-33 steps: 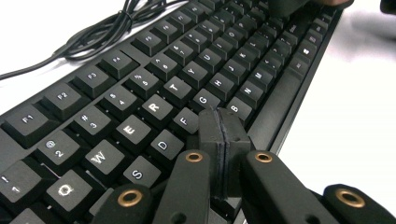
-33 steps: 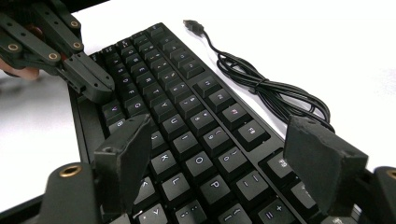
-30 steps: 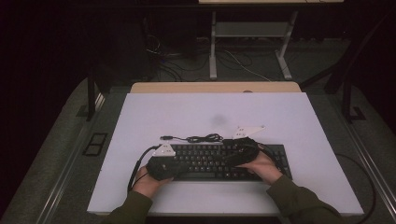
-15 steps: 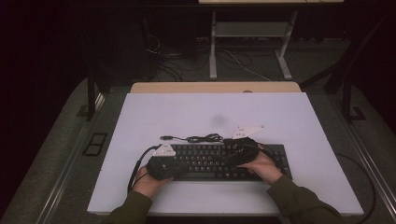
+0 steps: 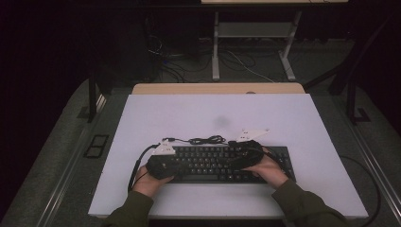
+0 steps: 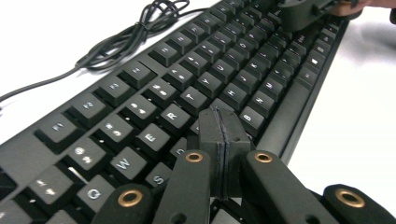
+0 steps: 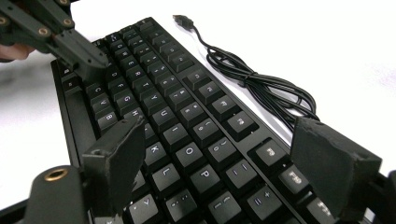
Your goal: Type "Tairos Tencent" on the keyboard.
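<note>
Both tools hover over the keyboard [image 5: 222, 163]; key letters read close-up.

From above, the black full-size keyboard [image 5: 213, 163] is covered at its left end by the left gripper [image 5: 163, 163] and over its right-centre keys by the right gripper [image 5: 243, 158]. Its key legends are too small to read there. In the left gripper view its near-left corner runs off the frame, and the far keys blur. The thin black bundled cable [image 7: 261, 84] passes behind a jaw in the right gripper view.
</note>
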Available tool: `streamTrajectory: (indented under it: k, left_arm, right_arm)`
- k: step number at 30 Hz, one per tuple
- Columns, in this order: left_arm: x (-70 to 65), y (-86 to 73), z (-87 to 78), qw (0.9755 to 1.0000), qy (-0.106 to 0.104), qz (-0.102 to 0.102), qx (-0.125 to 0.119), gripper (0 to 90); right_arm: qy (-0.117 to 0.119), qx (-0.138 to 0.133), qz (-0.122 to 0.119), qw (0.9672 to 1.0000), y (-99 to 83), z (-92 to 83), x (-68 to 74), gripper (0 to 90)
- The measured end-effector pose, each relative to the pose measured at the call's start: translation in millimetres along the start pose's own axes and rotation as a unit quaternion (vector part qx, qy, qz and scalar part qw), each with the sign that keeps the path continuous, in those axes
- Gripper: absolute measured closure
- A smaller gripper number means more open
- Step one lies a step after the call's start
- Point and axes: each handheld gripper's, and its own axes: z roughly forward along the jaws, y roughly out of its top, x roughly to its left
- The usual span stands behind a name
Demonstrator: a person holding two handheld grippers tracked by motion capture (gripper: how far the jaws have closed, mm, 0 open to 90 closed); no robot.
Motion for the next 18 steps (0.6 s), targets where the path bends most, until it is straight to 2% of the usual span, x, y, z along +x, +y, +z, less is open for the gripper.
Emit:
streamTrajectory:
  k: [11,18]
  left_arm:
    - [13.3,5.3,-0.3,0.9998,0.021,-0.003,-0.001,88.8]
    - [19.1,9.1,1.8,0.9997,0.025,-0.003,-0.004,88.9]
  right_arm:
    - [-0.012,0.001,0.006,0.9999,-7.7,-10.4,-1.6,18.3]
    - [-0.02,-0.003,0.01,0.9998,-12.3,-15.9,-2.3,18.3]
